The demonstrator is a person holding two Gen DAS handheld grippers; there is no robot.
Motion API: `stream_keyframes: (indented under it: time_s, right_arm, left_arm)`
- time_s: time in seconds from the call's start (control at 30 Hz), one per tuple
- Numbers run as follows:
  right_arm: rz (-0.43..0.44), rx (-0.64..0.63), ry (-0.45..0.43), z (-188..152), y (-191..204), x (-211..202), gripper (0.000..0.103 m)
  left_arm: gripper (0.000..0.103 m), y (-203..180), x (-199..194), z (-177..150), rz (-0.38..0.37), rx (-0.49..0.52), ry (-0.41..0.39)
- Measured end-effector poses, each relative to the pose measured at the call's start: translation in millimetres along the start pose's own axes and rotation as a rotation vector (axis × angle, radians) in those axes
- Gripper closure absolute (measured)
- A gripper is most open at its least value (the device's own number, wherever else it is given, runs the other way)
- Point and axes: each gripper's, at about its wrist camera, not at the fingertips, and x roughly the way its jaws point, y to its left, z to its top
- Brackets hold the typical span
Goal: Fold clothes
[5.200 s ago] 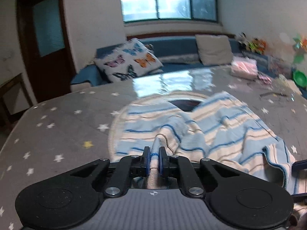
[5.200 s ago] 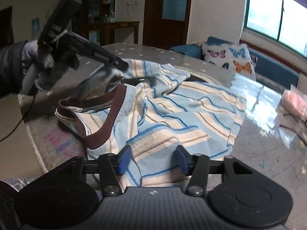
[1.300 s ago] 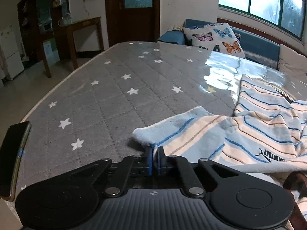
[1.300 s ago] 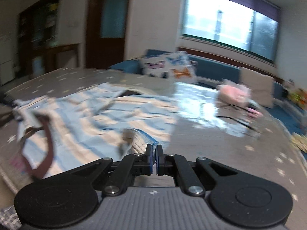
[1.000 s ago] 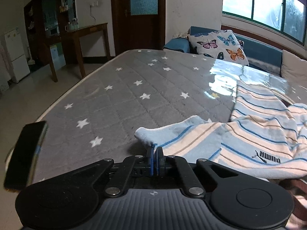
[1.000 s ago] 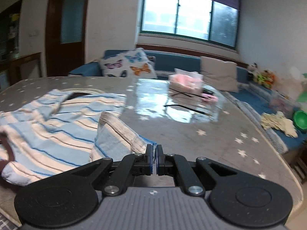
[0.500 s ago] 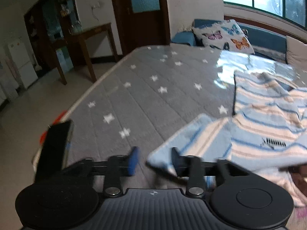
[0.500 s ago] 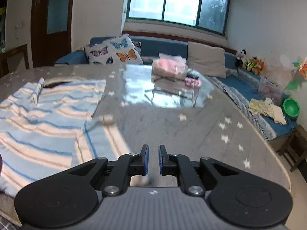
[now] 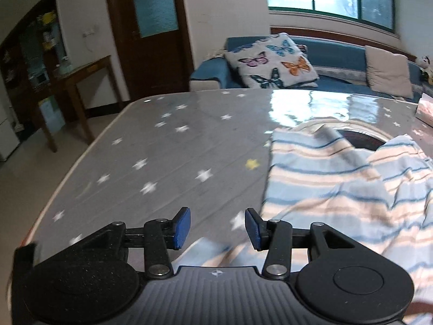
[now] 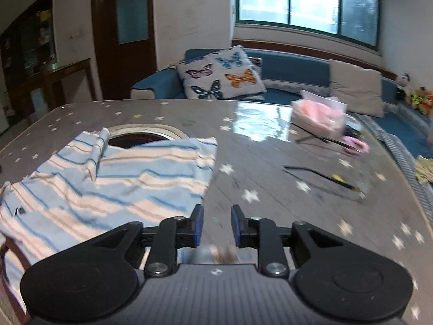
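Observation:
A light blue shirt with cream and blue stripes (image 9: 338, 184) lies spread on the grey star-patterned table (image 9: 167, 146). In the left wrist view it fills the right side, with a sleeve end just below the fingers. My left gripper (image 9: 217, 226) is open and empty above the table, left of the shirt. In the right wrist view the shirt (image 10: 121, 178) lies at the left. My right gripper (image 10: 213, 224) is open and empty, just right of the shirt's near edge.
A round dark opening (image 10: 143, 138) in the table lies at the shirt's far edge. A pink tissue pack (image 10: 319, 117), black cables (image 10: 316, 174) and clear plastic sit on the table's right part. A sofa with a butterfly cushion (image 10: 219, 74) stands behind the table.
Both grippers held shirt sleeves shut a second ago, then opened and let go. Both have since pulled back and turned toward the sofa, and the shirt lies flatter.

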Motion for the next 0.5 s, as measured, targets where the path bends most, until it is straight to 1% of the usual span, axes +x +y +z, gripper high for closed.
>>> stream_keyframes:
  time_s: [0.2,0.33,0.37,0.4,0.5]
  right_arm:
    - [0.048,-0.002,0.027,36,9,55,0.076]
    - [0.046,-0.016,0.039,58,13,91,0.075]
    - [0.052,-0.013,0.042,63,13,99,0.073]
    - [0.053,-0.011,0.042,68,13,109,0.069]
    - [0.045,-0.008,0.043,78,12,130,0.067]
  left_arm:
    - [0.055,-25,45,34,-0.034,0.015,0.015]
    - [0.054,-40,74,58,-0.044,0.022,0.016]
    - [0.052,-41,80,62,-0.051,0.02,0.015]
    - [0.051,-43,86,66,-0.063,0.021,0.017]
    - [0.049,-49,104,78,-0.082,0.025,0.011]
